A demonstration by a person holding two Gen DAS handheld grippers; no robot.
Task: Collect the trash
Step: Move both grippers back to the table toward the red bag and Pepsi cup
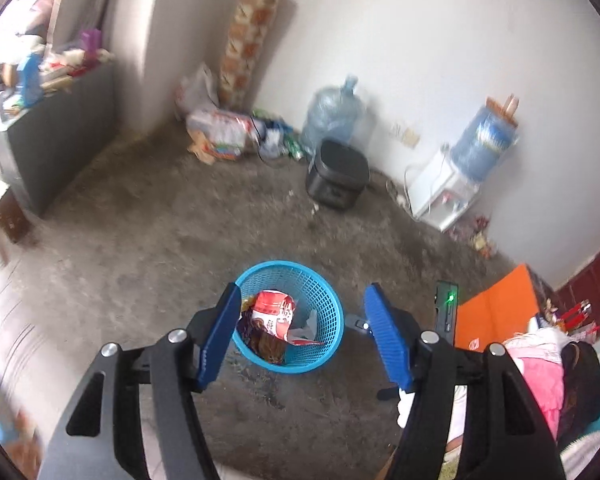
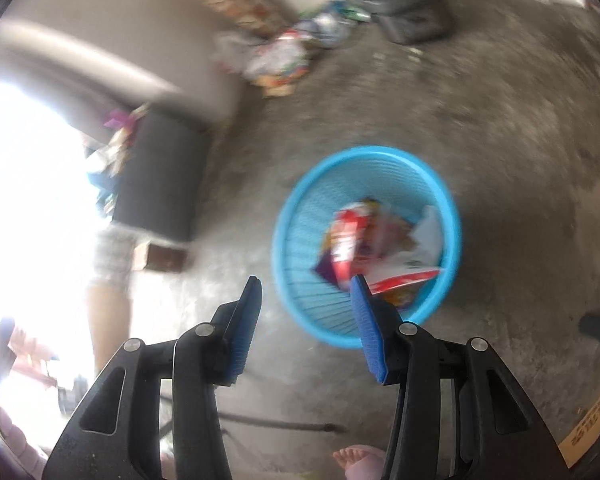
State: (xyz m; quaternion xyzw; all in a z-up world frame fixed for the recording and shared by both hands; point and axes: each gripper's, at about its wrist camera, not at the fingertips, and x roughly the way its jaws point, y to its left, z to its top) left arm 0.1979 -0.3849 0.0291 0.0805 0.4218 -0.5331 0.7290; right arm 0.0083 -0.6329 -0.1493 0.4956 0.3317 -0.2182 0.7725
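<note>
We held the left gripper (image 1: 302, 312) wide apart and empty above the blue basket (image 1: 324, 304), which stood upright on the concrete floor (image 1: 180, 240), mouth facing up. The right gripper (image 2: 306, 292) was also parted, nothing between its pads. A red-and-white wrapper (image 1: 274, 314) lay crumpled inside the basket, its long axis slanting; a white scrap (image 1: 310, 322) sat beside it
</note>
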